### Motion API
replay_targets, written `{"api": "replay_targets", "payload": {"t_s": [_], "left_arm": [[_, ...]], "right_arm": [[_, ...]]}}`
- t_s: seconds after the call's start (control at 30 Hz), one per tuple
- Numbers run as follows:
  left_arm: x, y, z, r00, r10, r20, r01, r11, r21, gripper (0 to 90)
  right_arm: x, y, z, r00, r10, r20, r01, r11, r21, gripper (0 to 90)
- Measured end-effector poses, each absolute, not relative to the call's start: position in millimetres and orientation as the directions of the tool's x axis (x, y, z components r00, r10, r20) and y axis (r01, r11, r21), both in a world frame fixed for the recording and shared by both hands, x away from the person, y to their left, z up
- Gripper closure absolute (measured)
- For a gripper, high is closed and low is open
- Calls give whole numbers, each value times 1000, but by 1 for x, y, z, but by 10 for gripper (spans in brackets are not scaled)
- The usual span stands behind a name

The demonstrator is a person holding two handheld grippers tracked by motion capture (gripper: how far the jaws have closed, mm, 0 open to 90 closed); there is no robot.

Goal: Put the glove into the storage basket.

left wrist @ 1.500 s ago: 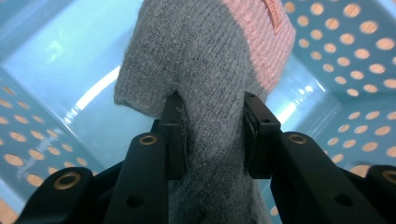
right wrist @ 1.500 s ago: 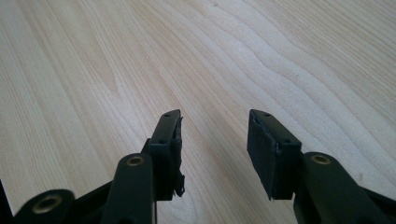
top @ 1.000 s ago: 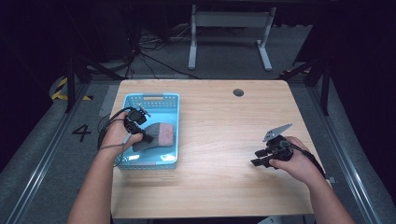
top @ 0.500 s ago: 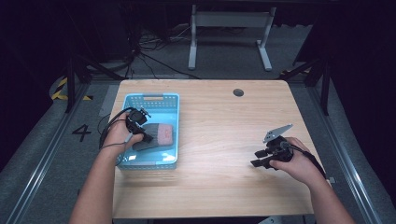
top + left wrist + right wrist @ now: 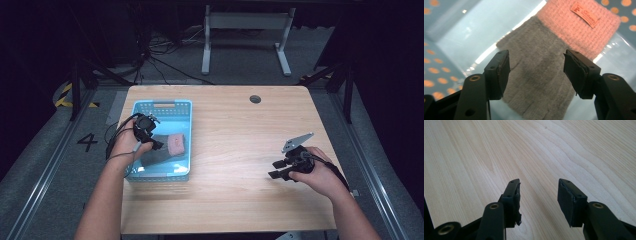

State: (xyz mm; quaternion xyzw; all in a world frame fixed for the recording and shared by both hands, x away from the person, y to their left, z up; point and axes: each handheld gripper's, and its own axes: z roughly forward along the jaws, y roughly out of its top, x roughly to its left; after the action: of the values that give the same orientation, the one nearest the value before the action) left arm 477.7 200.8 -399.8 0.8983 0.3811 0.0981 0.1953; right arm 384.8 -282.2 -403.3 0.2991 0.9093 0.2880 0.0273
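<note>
Grey-and-pink knitted sock lying flat in light-blue plastic basket, directly under left gripper; jaws spread, just been opening, not pinching sock. Orange label writing unreadable.

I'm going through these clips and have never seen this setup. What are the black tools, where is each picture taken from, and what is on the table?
A person holds a two-jaw tool in each hand. The overhead camera looks down on a wooden table; the other two cameras ride on the tools, looking along their jaws. The left hand-held gripper hangs inside a blue basket, over a grey and pink knitted piece. Its jaws have just been opening and now stand apart, gripping nothing. The right hand-held gripper is open over bare wood.
</note>
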Motion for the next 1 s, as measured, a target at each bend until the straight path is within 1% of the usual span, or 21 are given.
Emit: {"api": "replay_targets", "payload": {"t_s": [0.17,0.33,0.53,0.6,0.73,0.83,0.93,1.0], "left_arm": [[463,192,-385,711,701,55,605,-650,460,415],[442,182,-362,728,684,40,570,-638,518,414],[417,167,-345,751,658,48,535,-650,539,406],[407,161,-340,763,646,26,520,-638,568,405],[391,149,-333,791,612,10,495,-651,576,400],[381,140,-331,802,597,-4,487,-651,582,395],[376,135,-329,807,590,4,478,-657,584,383],[369,127,-331,814,580,-12,472,-651,595,381]], "right_arm": [[388,-279,-403,-824,553,119,520,658,544,535],[391,-277,-404,-825,552,120,520,660,542,535],[393,-278,-404,-825,552,123,521,657,545,536],[393,-279,-404,-826,551,121,519,657,547,536],[392,-280,-404,-823,555,122,522,653,548,535],[391,-282,-403,-822,556,125,524,651,549,535],[391,-283,-403,-820,558,125,526,650,549,534],[390,-284,-403,-818,561,126,528,647,550,534]]}}
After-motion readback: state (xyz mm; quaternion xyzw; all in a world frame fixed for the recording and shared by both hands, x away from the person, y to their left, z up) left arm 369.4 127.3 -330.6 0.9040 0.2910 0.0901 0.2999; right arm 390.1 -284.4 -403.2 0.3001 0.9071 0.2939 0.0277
